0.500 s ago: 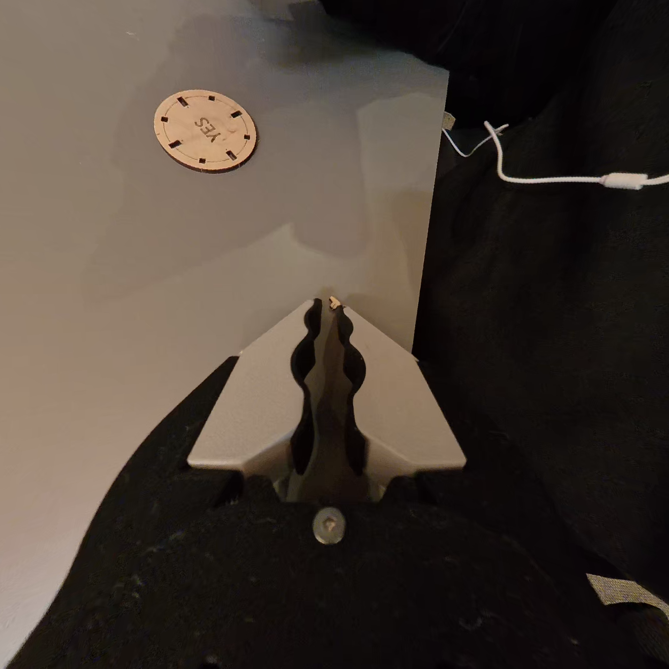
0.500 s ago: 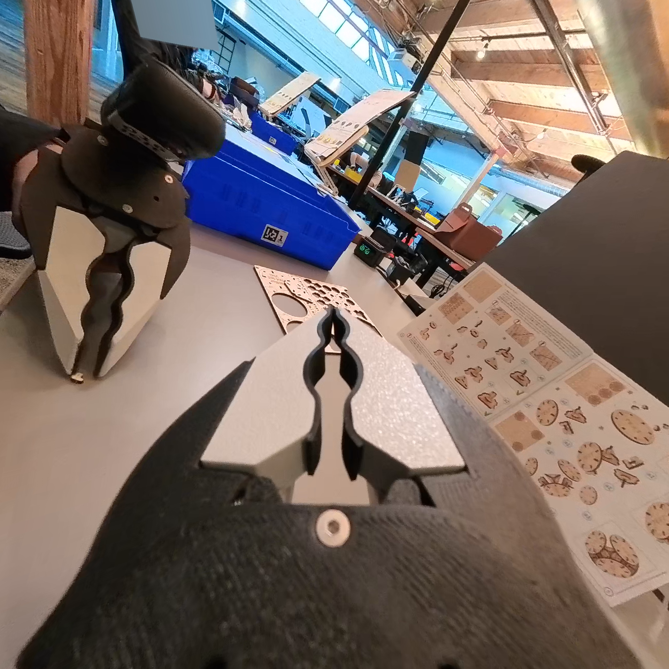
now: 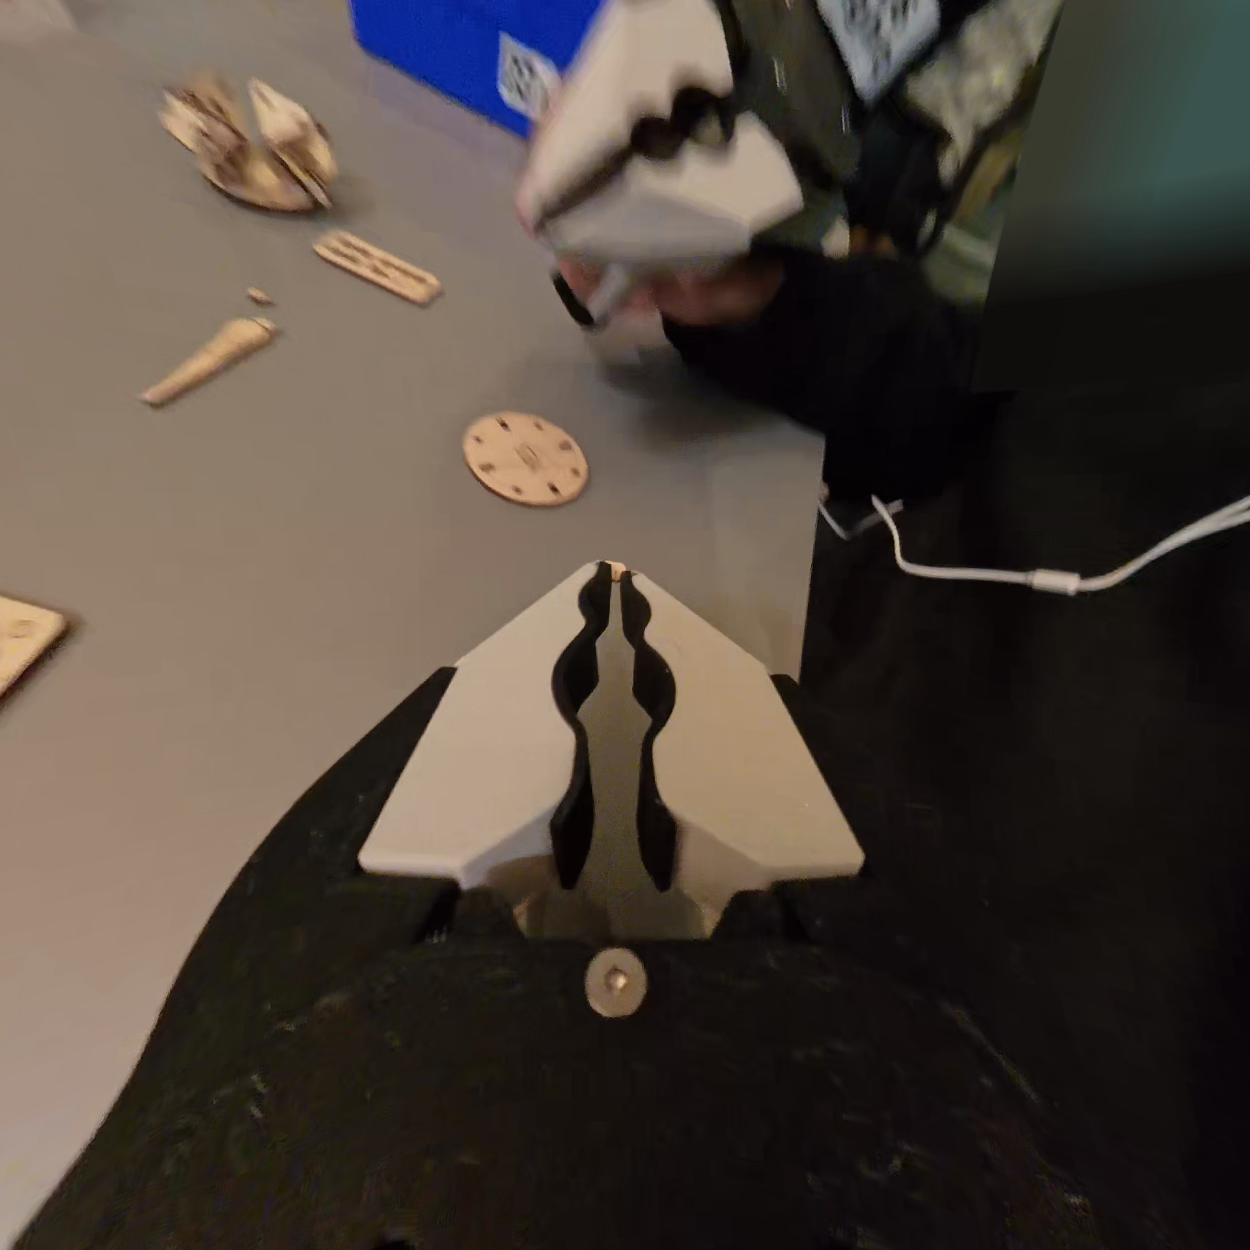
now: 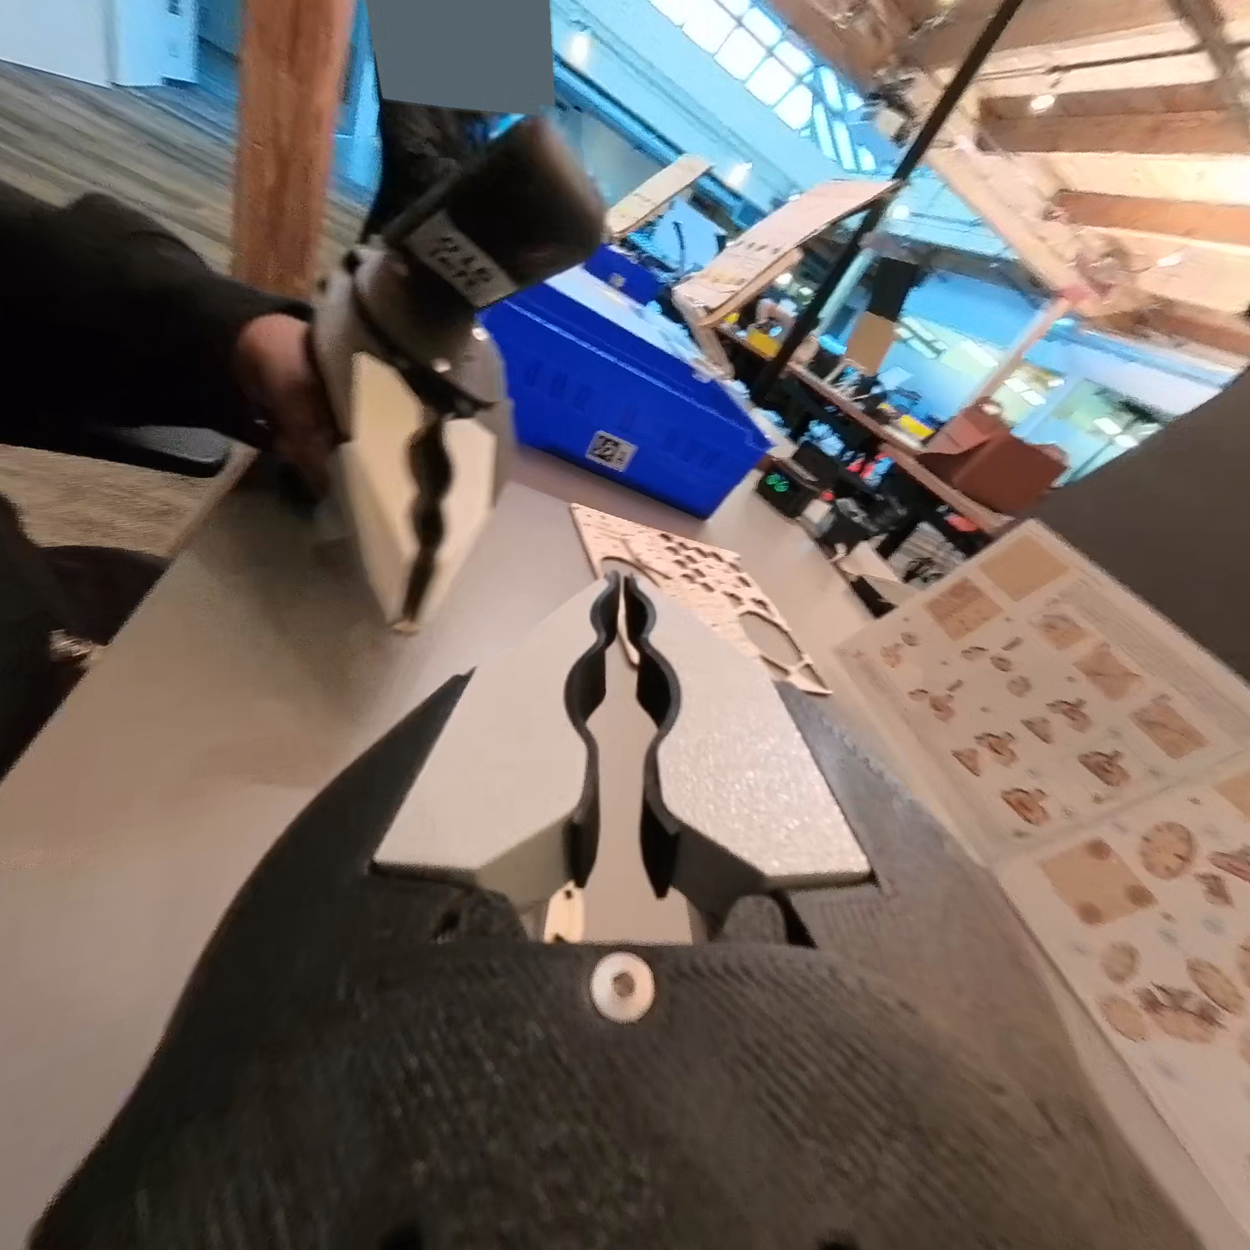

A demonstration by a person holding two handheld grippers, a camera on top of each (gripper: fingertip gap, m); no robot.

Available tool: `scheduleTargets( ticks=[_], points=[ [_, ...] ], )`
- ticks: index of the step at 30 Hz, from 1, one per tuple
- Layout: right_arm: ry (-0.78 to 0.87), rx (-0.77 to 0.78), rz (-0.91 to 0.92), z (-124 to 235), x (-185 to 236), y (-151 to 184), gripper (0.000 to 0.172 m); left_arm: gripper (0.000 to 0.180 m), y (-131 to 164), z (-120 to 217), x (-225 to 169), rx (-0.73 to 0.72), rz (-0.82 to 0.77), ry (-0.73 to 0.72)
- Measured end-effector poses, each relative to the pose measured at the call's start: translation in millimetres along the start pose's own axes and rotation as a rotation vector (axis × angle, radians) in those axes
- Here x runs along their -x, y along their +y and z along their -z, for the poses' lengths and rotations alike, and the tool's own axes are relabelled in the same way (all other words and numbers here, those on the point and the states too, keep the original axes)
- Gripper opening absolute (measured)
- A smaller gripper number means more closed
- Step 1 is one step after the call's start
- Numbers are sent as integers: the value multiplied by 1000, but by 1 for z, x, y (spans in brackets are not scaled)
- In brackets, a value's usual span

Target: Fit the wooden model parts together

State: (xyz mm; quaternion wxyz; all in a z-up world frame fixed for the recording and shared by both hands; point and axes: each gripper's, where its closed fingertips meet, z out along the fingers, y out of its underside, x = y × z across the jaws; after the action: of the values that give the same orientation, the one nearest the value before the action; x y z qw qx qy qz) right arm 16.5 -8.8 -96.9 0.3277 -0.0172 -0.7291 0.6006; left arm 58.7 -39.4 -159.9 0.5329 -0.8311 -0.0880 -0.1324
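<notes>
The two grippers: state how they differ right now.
The left gripper pinches a tiny pale wooden bit at its fingertips; the right gripper is shut with nothing visible at its tips. The left gripper points down at the grey table; the right gripper lies lower, aimed across it toward the cut-out wooden sheet. Both share grey fingers with wavy black pads.

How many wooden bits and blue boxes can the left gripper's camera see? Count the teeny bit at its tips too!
Wooden pieces lying on the table: 6 (round disc, slotted strip, pointed piece, tiny chip, upright assembly, flat plate)
Tiny wooden bit pinched by the left gripper: 1
Blue bin: 1
Total: 8
</notes>
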Motion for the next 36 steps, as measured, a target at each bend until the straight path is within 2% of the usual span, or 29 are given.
scheduleTargets(
  ticks=[3, 5, 8, 13, 25, 31, 36],
  points=[
    [-134, 77, -136, -8, 19, 16, 8, 0, -23, 11, 14, -148, -29, -102],
    [-225, 96, -249, -12, 32, 20, 20, 0, -27, 12, 18, -163, -94, -167],
    [-297, 63, -320, -15, 41, 13, 20, 0, -29, 8, 13, -162, -183, -200],
    [-321, 34, -296, -13, 46, 8, 10, 0, -29, 3, 5, -166, -221, -180],
    [-361, 56, -263, -12, 55, 10, 4, 0, -28, 1, -5, -173, -243, -129],
    [-369, 58, -240, -12, 58, 10, 7, 0, -29, 1, -9, -187, -225, -90],
    [-354, 52, -196, -12, 58, 9, 2, 0, -30, 2, -8, -193, -209, -88]
  ],
)
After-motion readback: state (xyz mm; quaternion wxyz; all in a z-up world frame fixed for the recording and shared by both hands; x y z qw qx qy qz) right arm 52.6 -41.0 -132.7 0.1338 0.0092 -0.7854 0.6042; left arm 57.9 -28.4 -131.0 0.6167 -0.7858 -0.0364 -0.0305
